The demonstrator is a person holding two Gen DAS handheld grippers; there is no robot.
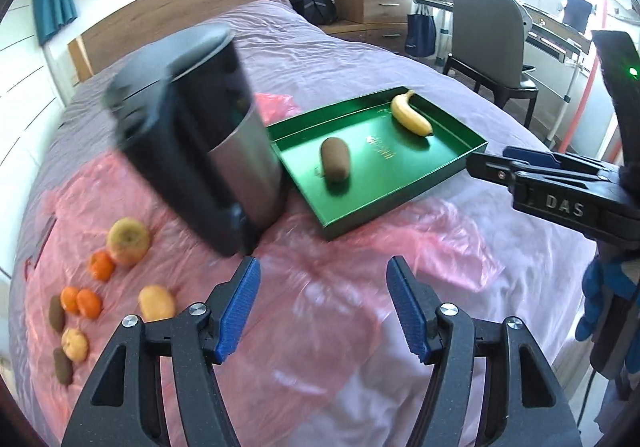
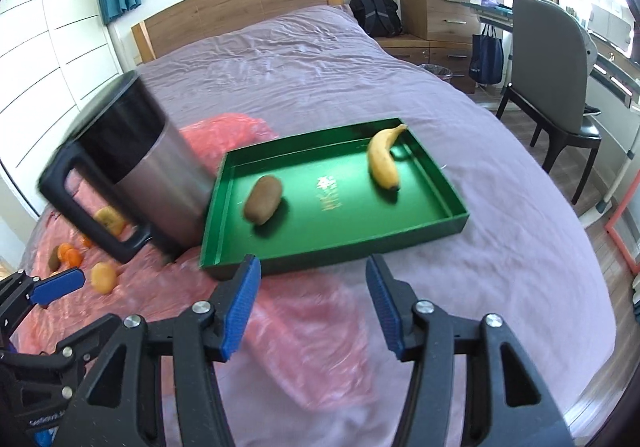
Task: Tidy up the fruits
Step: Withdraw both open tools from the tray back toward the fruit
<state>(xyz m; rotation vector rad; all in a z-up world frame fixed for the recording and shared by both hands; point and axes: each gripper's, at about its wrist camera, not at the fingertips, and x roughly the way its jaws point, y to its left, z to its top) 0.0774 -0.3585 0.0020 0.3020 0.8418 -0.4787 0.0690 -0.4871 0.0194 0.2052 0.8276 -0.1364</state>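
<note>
A green tray (image 1: 400,199) (image 2: 224,243) lies on the bed with a kiwi (image 1: 335,160) (image 2: 263,200) and a banana (image 1: 411,114) (image 2: 383,159) in it. On the pink plastic sheet (image 1: 320,287) to the left lie an apple (image 1: 128,241), several tangerines (image 1: 89,303), kiwis (image 1: 57,313) and yellowish fruits (image 1: 157,302) (image 2: 104,278). My left gripper (image 1: 323,305) is open and empty above the sheet. My right gripper (image 2: 313,305) is open and empty, just in front of the tray's near edge. Each gripper shows at the other view's edge.
A steel jug with a black handle and lid (image 1: 208,151) (image 2: 140,175) stands tilted between the tray and the loose fruit. The purple bedsheet (image 2: 280,59) stretches back to a wooden headboard. A chair (image 2: 548,87), desk and drawers stand at the right.
</note>
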